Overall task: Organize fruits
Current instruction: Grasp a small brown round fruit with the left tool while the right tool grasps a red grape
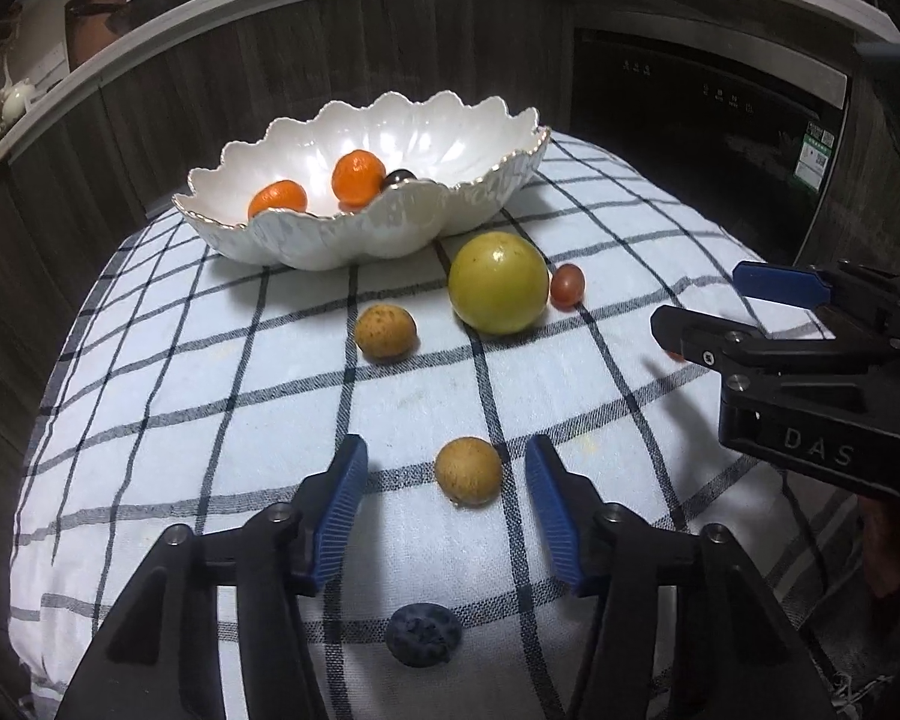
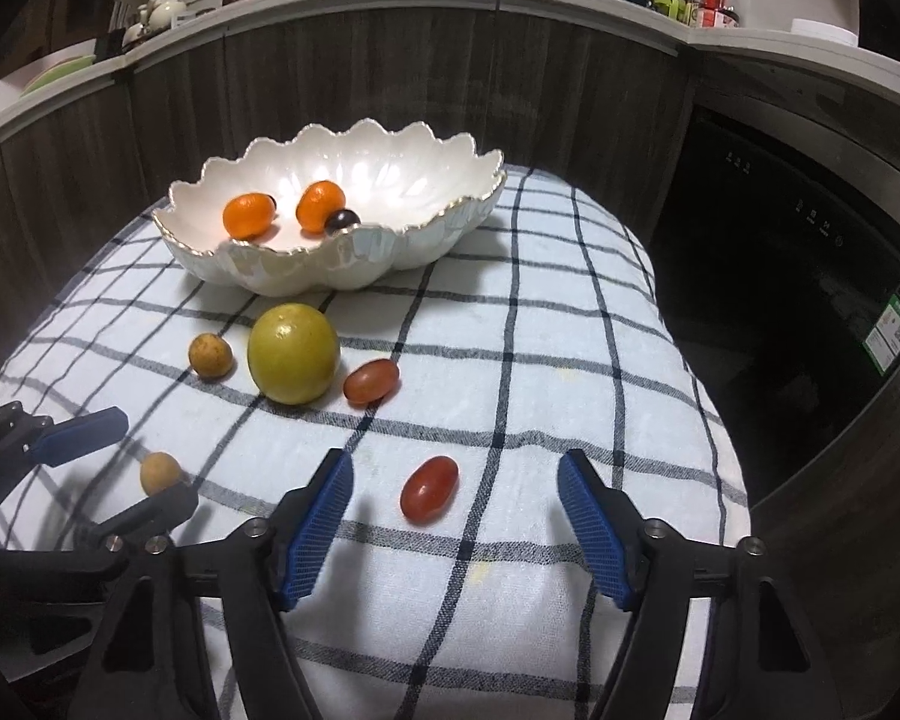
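The left hand-held gripper (image 1: 447,483), black with 2 blue ribbed pads, stands with its jaws apart around a small round tan-brown fruit (image 1: 468,471) on the white cloth with dark blue checks (image 1: 210,420). The fruit lies between the pads, nearer to the right one, and neither pad touches it, so nothing is grasped. The right hand-held gripper (image 2: 456,507), of the same make, is also released: its jaws stand wider, on both sides of a small oval red tomato (image 2: 429,488), with a clear gap on each side.

The white scalloped ceramic bowl with a gilt rim (image 2: 480,192) sits at the far side of the cloth and holds 2 orange mandarins (image 2: 247,215) and what seems to be a dark grape (image 2: 342,220), though it is partly hidden by the rim. On the cloth remain a large yellow-green round fruit (image 2: 293,353), a second tan-brown fruit (image 2: 210,354) just beside it, a second red tomato (image 2: 371,381) touching or almost touching it, and a dark blueberry (image 1: 423,635) close under the left gripper.

The step in hand is, I judge, a double pick. To do it well, each gripper should be centred on its fruit before closing, because a pad that arrives first will roll the fruit away. The closing should be gentle, mainly for the soft tomato. The lift should be straight up, then over the scalloped rim.
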`<state>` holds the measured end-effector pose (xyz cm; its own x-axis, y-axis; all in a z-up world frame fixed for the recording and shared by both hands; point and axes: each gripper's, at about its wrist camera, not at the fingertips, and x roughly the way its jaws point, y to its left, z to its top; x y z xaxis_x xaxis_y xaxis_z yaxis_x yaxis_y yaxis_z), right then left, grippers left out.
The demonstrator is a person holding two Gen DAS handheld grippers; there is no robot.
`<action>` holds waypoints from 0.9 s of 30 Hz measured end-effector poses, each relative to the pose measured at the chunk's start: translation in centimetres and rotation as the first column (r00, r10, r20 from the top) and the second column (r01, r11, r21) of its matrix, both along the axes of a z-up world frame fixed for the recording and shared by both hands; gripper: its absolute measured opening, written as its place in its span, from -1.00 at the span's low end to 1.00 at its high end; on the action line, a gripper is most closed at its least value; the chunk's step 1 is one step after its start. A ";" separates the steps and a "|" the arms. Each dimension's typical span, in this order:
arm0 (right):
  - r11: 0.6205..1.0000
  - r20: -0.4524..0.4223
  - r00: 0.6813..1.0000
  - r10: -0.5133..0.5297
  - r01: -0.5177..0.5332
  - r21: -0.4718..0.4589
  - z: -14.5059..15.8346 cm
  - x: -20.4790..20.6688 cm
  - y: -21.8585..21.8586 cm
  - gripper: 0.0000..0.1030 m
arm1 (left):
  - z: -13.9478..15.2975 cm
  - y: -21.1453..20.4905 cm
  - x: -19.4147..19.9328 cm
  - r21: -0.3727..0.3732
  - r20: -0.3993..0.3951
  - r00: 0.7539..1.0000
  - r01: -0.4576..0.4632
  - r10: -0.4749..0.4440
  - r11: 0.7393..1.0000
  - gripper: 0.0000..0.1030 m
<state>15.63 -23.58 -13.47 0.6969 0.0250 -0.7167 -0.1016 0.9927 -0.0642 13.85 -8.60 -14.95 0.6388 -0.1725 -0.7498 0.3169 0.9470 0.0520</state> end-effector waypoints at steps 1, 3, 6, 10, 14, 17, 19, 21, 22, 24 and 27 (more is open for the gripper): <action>1.000 -0.009 1.000 0.000 0.000 0.004 -0.2 0.1 0.0 0.30 | -0.1 0.0 0.0 -0.003 -0.006 1.000 0.003 -0.003 1.000 -0.01; 1.000 -0.024 1.000 -0.002 0.002 0.009 -0.5 0.3 -0.1 0.25 | -0.3 -0.1 0.0 -0.002 -0.011 1.000 0.005 -0.005 1.000 -0.05; 1.000 -0.039 0.999 0.002 -0.002 0.015 -0.9 0.5 -0.1 0.14 | -0.3 0.0 0.1 -0.012 -0.011 1.000 0.004 -0.004 1.000 -0.07; 1.000 -0.053 0.999 0.010 -0.010 0.015 -1.3 0.6 0.2 0.08 | -0.4 0.1 0.2 -0.023 -0.007 1.000 0.006 -0.006 1.000 -0.15; 1.000 -0.070 0.997 0.026 -0.025 0.008 -1.8 0.8 0.6 -0.18 | -0.4 0.0 0.2 -0.027 0.003 1.000 0.013 -0.013 1.000 -0.43; 1.000 -0.071 0.997 0.028 -0.028 0.014 -1.8 0.8 0.7 -0.30 | -0.4 0.0 0.2 -0.033 0.002 1.000 0.020 -0.020 0.999 -0.54; 1.000 -0.070 0.997 0.026 -0.025 0.014 -1.8 0.9 0.7 -0.34 | -0.4 0.0 0.2 -0.035 0.004 1.000 0.021 -0.020 0.999 -0.55; 0.999 -0.074 0.997 0.029 -0.028 0.020 -1.9 0.9 0.7 -0.36 | -0.5 0.0 0.2 -0.036 0.004 1.000 0.021 -0.020 0.999 -0.55; 0.999 -0.074 0.997 0.031 -0.030 0.018 -1.9 0.9 0.7 -0.40 | -0.5 0.0 0.2 -0.036 0.005 1.000 0.021 -0.021 0.999 -0.55; 0.999 -0.073 0.997 0.041 -0.040 0.018 -1.9 0.8 0.9 -0.48 | -0.5 0.1 0.3 -0.036 0.007 1.000 0.024 -0.023 0.999 -0.55; 0.999 -0.072 0.996 0.052 -0.051 0.014 -1.8 0.9 1.1 -0.59 | -0.5 0.1 0.3 -0.037 0.007 1.000 0.024 -0.024 0.999 -0.55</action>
